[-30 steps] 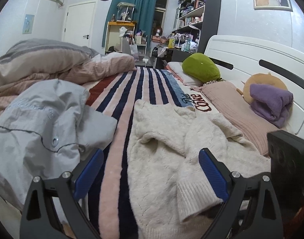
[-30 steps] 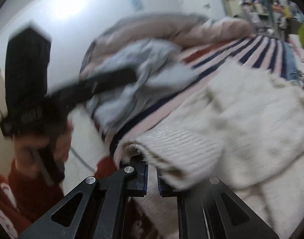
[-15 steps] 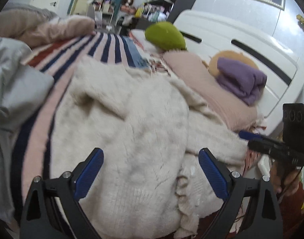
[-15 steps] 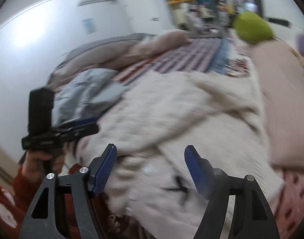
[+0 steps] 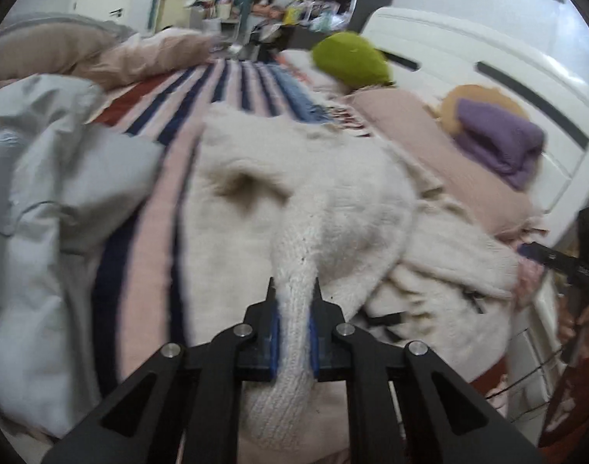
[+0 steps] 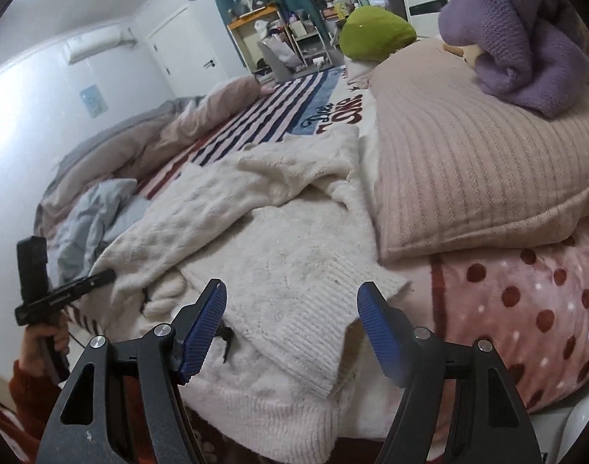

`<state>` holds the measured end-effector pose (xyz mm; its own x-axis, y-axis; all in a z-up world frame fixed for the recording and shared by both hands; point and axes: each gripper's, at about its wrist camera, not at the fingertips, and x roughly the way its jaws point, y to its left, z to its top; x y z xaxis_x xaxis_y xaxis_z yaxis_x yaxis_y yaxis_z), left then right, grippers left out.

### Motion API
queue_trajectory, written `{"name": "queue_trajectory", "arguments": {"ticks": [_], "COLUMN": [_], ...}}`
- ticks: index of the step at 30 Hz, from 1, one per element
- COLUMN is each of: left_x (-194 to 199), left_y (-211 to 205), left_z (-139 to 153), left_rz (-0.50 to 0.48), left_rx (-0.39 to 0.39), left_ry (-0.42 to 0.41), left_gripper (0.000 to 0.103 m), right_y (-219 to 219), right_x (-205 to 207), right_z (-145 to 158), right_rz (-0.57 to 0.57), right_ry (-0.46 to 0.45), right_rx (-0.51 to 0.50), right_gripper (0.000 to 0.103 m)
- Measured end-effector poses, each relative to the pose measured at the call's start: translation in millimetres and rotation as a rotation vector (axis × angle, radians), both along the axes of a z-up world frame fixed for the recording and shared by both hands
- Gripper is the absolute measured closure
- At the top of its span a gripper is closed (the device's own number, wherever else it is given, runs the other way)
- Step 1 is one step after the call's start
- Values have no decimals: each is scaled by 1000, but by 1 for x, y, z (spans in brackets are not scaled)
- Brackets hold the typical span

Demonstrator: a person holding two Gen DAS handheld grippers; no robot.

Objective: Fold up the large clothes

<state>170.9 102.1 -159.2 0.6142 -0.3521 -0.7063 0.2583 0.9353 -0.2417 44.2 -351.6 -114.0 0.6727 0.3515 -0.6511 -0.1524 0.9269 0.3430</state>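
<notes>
A large cream knitted sweater (image 5: 302,193) lies rumpled on the striped bed cover (image 5: 232,85); it also shows in the right wrist view (image 6: 279,239). My left gripper (image 5: 294,321) is shut on a ribbed sleeve or hem end of the sweater, lifted off the bed. My right gripper (image 6: 292,328) is open and empty, hovering just above the sweater's ribbed edge (image 6: 310,332) near the bed's side. The left gripper shows at the far left of the right wrist view (image 6: 62,294).
A grey jacket (image 5: 51,178) lies crumpled left of the sweater. A pink ribbed pillow (image 6: 468,162) with a purple knit (image 6: 522,46) and a green cushion (image 6: 375,31) sit by the white headboard (image 5: 487,77). A dotted pink blanket (image 6: 526,301) covers the bed edge.
My left gripper has closed on the sweater's ribbed end and lifted it. My right gripper, shut on the sweater a second ago, has opened and moved toward the pillow side.
</notes>
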Motion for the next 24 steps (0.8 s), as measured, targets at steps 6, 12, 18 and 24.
{"name": "queue_trajectory", "arguments": {"ticks": [6, 12, 18, 24], "left_x": [0, -13, -11, -15], "left_y": [-13, -29, -48, -47], "left_z": [-13, 7, 13, 0], "left_rz": [7, 3, 16, 37], "left_rx": [119, 55, 104, 135], "left_ry": [4, -74, -95, -80], "left_gripper": [23, 18, 15, 10], "right_y": [25, 63, 98, 107], "right_x": [16, 30, 41, 46], "right_z": [-7, -3, -3, -16], "right_rz": [-7, 8, 64, 53], "right_ry": [44, 26, 2, 22], "right_rx": [-153, -233, -292, -354], "right_gripper": [35, 30, 28, 23]}}
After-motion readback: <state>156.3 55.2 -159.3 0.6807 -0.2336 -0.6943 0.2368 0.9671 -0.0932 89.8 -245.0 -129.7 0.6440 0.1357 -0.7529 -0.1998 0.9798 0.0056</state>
